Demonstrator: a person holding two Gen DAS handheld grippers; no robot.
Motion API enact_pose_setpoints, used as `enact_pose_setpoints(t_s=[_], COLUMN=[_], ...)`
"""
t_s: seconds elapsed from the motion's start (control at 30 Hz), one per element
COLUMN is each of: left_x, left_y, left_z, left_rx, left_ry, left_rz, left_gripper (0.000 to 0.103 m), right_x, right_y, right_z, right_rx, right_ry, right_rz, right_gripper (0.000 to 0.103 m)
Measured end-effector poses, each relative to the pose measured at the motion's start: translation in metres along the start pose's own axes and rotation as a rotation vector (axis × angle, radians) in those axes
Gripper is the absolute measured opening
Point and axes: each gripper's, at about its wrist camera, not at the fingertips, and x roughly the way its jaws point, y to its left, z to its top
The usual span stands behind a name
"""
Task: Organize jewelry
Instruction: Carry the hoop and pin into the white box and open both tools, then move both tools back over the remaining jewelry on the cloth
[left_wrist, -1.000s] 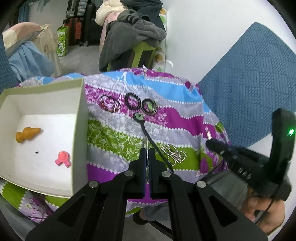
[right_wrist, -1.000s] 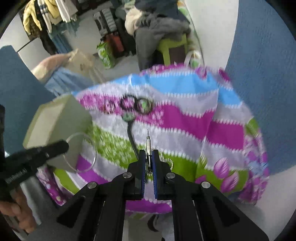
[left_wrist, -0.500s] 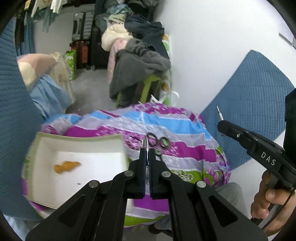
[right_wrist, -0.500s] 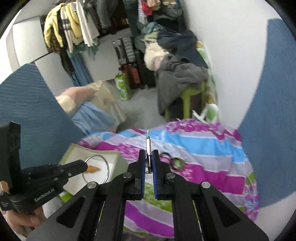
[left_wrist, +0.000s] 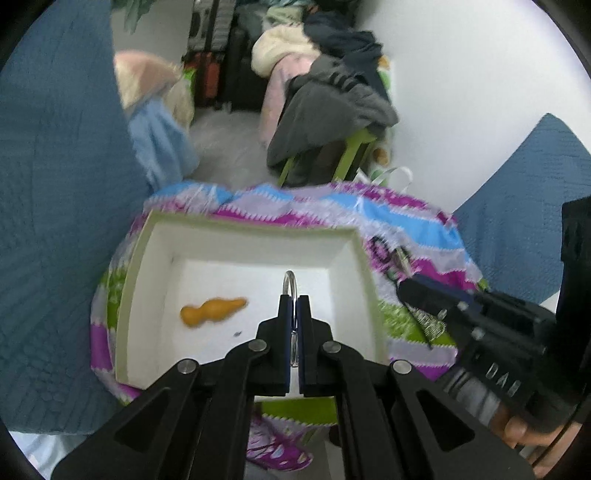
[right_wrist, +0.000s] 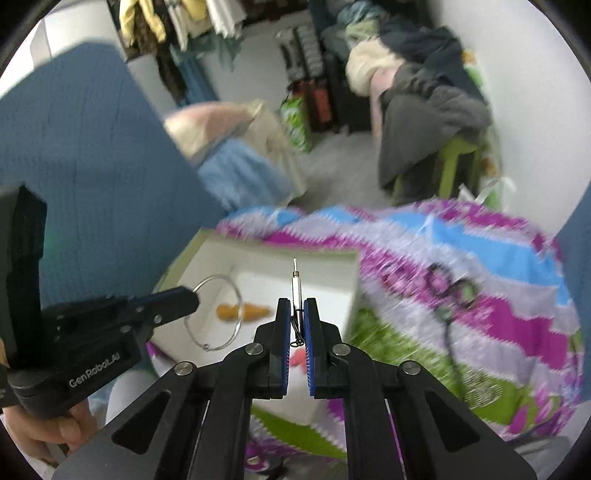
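My left gripper (left_wrist: 294, 300) is shut on a thin silver ring bangle (left_wrist: 289, 280), held over the white open box (left_wrist: 255, 236); the bangle shows as a full hoop in the right wrist view (right_wrist: 215, 312). My right gripper (right_wrist: 296, 304) is shut on a small silver pin-like piece (right_wrist: 296, 282) with a thin black wire, above the box's right part (right_wrist: 295, 254). An orange gourd-shaped piece (left_wrist: 210, 311) lies in the box. A pink piece (right_wrist: 297, 359) shows between my right fingers. Dark bracelets (right_wrist: 448, 286) lie on the striped cloth (right_wrist: 498, 295).
The box sits on a small table covered by the purple, green and blue cloth (left_wrist: 406, 218). Blue quilted panels (left_wrist: 55, 184) stand left and right. A green stool piled with clothes (left_wrist: 328, 107) stands behind the table. A white wall is on the right.
Both grippers have swung left and come down over the white box, each still holding its piece. The box now fills the middle of both views.
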Motion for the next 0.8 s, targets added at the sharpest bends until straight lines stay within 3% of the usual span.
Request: enact_pose_setpoints(t_s=[0.27, 0.37, 0.4, 0.47, 0.57, 0.6, 0.8], left_x=[0.022, 0.020, 0.018, 0.015, 0.006, 0.001, -0.016], left_y=[0.018, 0.017, 0.015, 0.013, 0.005, 0.000, -0.046], left_z=[-0.026, -0.027, -0.026, -0.022, -0.016, -0.014, -0.006], left_rx=[-0.029, -0.038, -0.049, -0.064, -0.077, -0.073, -0.029], left_ry=[0.076, 0.067, 0.060, 0.055, 0.025, 0.004, -0.066], left_rz=[0.003, 0.000, -0.011, -0.025, -0.019, -0.012, -0.056], left_gripper=[0.002, 0.002, 0.002, 0.006, 0.037, 0.040, 0.040], right_x=[0.043, 0.039, 0.031, 0.017, -0.010, -0.022, -0.075], right_y=[0.016, 0.015, 0.014, 0.013, 0.011, 0.008, -0.022], right_z=[-0.032, -0.031, -0.028, -0.023, -0.013, -0.010, 0.001], right_rx=[-0.009, -0.014, -0.016, -0.024, -0.052, -0.058, -0.075], right_ry=[0.112, 0.107, 0.087, 0.046, -0.022, -0.051, -0.176], right_rz=[0.033, 0.056, 0.073, 0.089, 0.089, 0.088, 0.036], right_gripper=[0.006, 0.017, 0.026, 0.028, 0.033, 0.033, 0.033])
